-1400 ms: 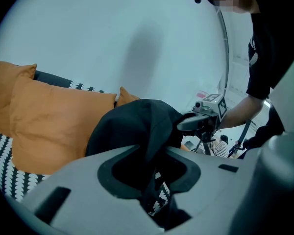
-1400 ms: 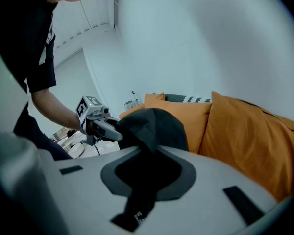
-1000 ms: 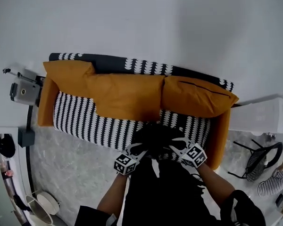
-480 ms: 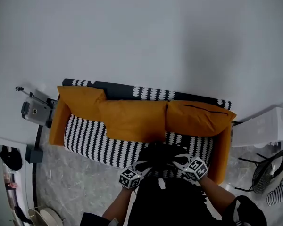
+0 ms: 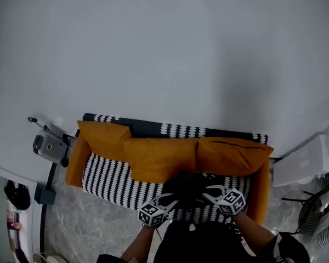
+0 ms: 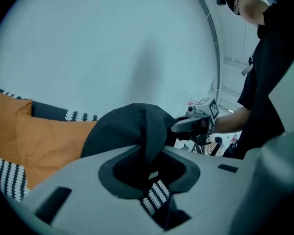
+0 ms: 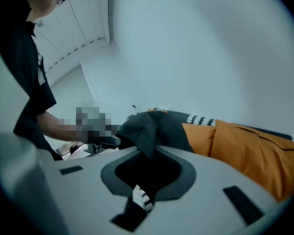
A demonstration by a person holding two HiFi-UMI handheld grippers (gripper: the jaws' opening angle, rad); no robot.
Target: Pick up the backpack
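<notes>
The black backpack [image 5: 187, 189] hangs in front of the sofa's striped seat, bunched between my two grippers. My left gripper [image 5: 165, 203] is shut on a fold of its fabric [image 6: 137, 129], which runs down into the jaws with a patterned strap. From the other side my right gripper [image 5: 209, 193] is shut on another fold of the backpack [image 7: 152, 129]. In the left gripper view the right gripper [image 6: 198, 122] shows just beyond the bag. Most of the bag's body is hidden below the grippers.
The sofa [image 5: 107, 174] has a black-and-white striped seat and orange cushions [image 5: 159, 158] against a plain wall. A grey device on a stand [image 5: 48, 146] is at its left end, a white unit [image 5: 307, 160] at its right. Grey marbled floor [image 5: 82, 229] lies in front.
Both grippers have risen together with the backpack, lifting it off the seat. The sofa now sits lower and smaller in the head view.
</notes>
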